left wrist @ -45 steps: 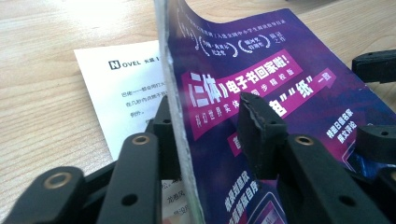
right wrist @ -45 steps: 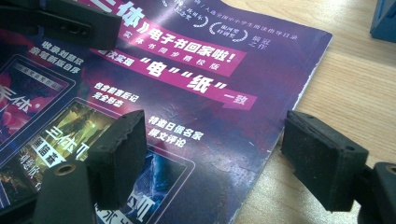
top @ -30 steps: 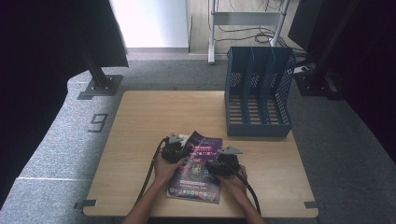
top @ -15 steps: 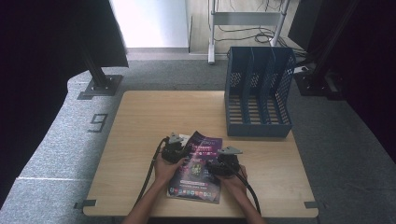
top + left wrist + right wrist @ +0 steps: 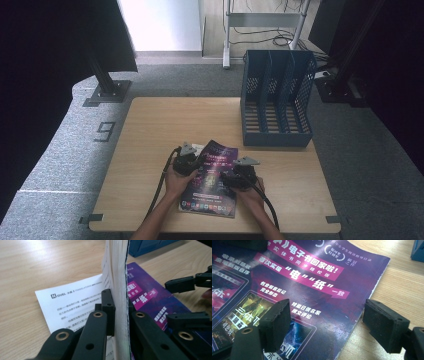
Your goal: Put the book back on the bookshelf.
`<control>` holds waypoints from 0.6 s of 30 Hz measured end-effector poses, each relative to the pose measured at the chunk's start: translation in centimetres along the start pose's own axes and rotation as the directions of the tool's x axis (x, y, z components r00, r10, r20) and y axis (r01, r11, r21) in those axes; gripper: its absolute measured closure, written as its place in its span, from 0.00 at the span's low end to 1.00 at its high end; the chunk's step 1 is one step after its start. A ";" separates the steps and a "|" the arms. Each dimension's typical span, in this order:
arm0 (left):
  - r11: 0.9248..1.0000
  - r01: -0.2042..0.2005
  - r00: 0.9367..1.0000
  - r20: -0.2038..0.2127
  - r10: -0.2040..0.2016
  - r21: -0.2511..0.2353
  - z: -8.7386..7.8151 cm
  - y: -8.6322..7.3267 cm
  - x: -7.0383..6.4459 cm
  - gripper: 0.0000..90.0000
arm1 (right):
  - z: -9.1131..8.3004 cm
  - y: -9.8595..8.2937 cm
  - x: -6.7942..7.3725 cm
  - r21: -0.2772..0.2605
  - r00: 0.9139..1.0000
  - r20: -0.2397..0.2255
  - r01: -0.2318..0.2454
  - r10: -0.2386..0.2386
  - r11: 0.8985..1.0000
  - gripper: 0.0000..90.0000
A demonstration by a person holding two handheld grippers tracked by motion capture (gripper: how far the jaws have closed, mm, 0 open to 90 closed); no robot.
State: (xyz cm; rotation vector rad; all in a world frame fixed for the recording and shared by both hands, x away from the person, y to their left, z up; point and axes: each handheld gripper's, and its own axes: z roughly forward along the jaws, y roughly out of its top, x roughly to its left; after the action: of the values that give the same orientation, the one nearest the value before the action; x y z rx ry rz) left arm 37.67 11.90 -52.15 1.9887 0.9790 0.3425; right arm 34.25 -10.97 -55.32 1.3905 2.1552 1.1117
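Magazine (image 5: 210,180) at the bench's (image 5: 150,130) six o'clock: left gripper (image 5: 117,315) fingers pinch its lifted page block, probably to raise it; right gripper (image 5: 337,325) fingers spread wide over its cover edge.

High view above the table (image 5: 150,125); both gripper views close on the shared magazine (image 5: 212,175).

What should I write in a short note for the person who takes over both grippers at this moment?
Left gripper: shut on the magazine, clamping its lifted left edge, pages upright between the jaws.
Right gripper: open, jaws straddling the magazine's right edge, not clamped.
The magazine lies at the near side of the table; a white printed sheet shows under the raised part. The blue file rack stands at the far right, slots empty.
Done: left grip taken. Left: probably close the right gripper, lift, and put the magazine in the rack.
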 end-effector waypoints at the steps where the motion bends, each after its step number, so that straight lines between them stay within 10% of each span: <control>1: 1.000 -0.009 1.000 0.005 0.009 -0.013 -0.2 0.1 -0.2 0.96 | 0.0 0.0 0.0 0.000 1.000 -0.001 -0.001 0.001 1.000 0.24; 18: 0.994 -0.069 0.997 0.037 0.072 -0.089 -1.7 1.0 -1.5 0.96 | -0.3 0.0 -1.3 -0.028 0.998 -0.002 -0.070 0.070 0.997 0.23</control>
State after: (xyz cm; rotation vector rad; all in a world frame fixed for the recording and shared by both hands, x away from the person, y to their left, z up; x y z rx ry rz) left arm 36.29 11.49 -50.14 1.9464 0.8563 0.3770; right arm 34.68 -12.27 -55.26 1.4636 2.0988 1.1635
